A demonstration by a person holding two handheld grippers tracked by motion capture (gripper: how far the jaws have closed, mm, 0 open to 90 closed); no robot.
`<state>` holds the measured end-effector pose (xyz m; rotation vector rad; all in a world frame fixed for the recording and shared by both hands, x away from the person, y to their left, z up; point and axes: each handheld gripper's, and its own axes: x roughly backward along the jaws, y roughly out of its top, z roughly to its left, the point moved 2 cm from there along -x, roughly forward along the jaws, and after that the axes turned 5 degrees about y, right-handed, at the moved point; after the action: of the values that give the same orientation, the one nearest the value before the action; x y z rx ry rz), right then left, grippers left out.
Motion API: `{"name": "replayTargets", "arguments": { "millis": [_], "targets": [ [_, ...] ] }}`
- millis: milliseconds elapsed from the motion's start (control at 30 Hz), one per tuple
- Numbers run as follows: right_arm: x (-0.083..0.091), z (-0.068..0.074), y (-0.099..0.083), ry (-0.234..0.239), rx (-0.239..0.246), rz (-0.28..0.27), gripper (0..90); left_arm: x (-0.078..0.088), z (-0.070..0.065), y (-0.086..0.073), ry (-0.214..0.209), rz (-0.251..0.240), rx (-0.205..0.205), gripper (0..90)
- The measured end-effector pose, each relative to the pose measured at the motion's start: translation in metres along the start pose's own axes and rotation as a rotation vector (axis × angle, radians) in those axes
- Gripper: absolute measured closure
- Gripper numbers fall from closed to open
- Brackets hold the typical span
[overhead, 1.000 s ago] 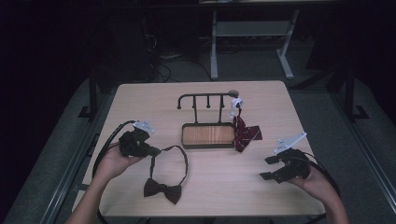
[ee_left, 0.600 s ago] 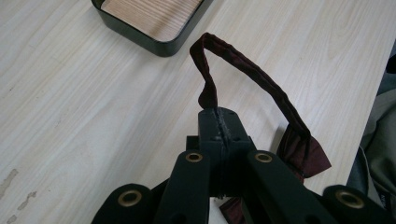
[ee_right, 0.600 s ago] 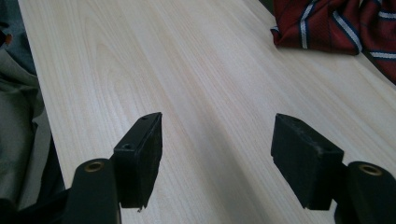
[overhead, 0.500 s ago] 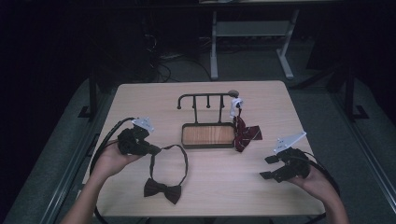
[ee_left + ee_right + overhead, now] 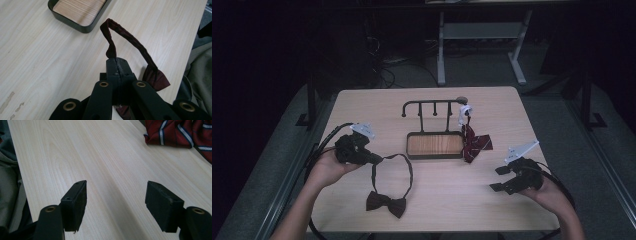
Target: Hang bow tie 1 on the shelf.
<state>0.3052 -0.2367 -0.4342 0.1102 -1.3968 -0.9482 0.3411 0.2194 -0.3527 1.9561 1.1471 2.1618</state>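
- Little has changed over the last second: the left gripper point(image 5: 373, 159) has crept slightly along the table, and the strap of the bow tie point(image 5: 385, 204) has kept its loop shape; the right gripper point(image 5: 503, 178) has stayed where it was.
- From above, the left gripper sits at the left side of the table point(image 5: 432, 210), with the person's left hand point(image 5: 328, 167) wrapped round its body.
- Its jaws are pressed tight together on the dark strap point(image 5: 124, 33) of the bow tie; in the left gripper view the strap rises from the jaw tips, arches over and comes down to the knot point(image 5: 155, 78) at the right.
- The knot lies flat on the table near the front edge, just right of the left hand, with the strap looping back from it to the pinched spot.
- The right gripper rests near the right front of the table, held by the right hand point(image 5: 548, 192); its jaws stand wide apart with nothing but bare wood between them.
- A small wooden tray point(image 5: 434, 145) with a dark rim sits mid-table, and a dark rack point(image 5: 432, 104) with pegs stands just behind it.
- A red striped tie point(image 5: 473, 142) hangs from the rack's right end and lies bunched on the table, touching the tray's right side; its folds show at the top right of the right gripper view point(image 5: 180, 132).
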Motion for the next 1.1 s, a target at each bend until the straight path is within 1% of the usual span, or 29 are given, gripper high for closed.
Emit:
{"name": "replayTargets", "arguments": {
  "millis": [67,133,200,233,333,433,567,767,867,933,967,1100],
  "targets": [
    [0.0,0.0,0.0,-0.001,0.0,0.0,33.1,0.003,-0.001,0.001,-0.003,-0.008,0.003,89.5],
    [0.0,0.0,0.0,-0.004,-0.003,0.0,33.0,0.007,-0.002,0.003,-0.003,-0.005,-0.01,89.5],
    [0.0,0.0,0.0,-0.007,-0.002,-0.001,33.0,0.011,-0.003,0.005,-0.003,-0.009,-0.012,89.5],
    [0.0,0.0,0.0,-0.007,-0.002,-0.001,33.0,0.013,-0.003,0.007,-0.002,-0.006,-0.025,89.5],
    [0.0,0.0,0.0,-0.006,-0.003,0.0,32.9,0.017,-0.004,0.01,-0.013,-0.017,-0.025,89.5],
    [0.0,0.0,0.0,-0.006,-0.001,0.0,33.0,0.022,-0.004,0.013,-0.013,-0.014,-0.032,89.5],
    [0.0,-0.001,0.0,-0.008,-0.002,-0.001,32.9,0.029,-0.005,0.017,-0.024,-0.032,-0.034,89.6],
    [0.0,-0.001,0.0,-0.01,-0.002,0.0,32.8,0.037,-0.005,0.022,-0.013,-0.028,-0.046,89.5],
    [-0.001,-0.002,0.0,-0.012,0.0,0.003,32.7,0.042,-0.004,0.025,0.0,-0.03,-0.052,89.5],
    [-0.002,-0.002,-0.001,-0.011,-0.005,0.009,32.7,0.044,-0.003,0.027,0.002,-0.023,-0.065,89.5],
    [-0.003,-0.002,-0.001,-0.008,-0.01,0.013,32.7,0.045,-0.003,0.028,0.007,-0.024,-0.062,89.5],
    [-0.003,-0.003,-0.001,-0.006,-0.004,0.011,32.7,0.047,-0.001,0.031,0.004,-0.022,-0.068,89.5]
  ]
}}
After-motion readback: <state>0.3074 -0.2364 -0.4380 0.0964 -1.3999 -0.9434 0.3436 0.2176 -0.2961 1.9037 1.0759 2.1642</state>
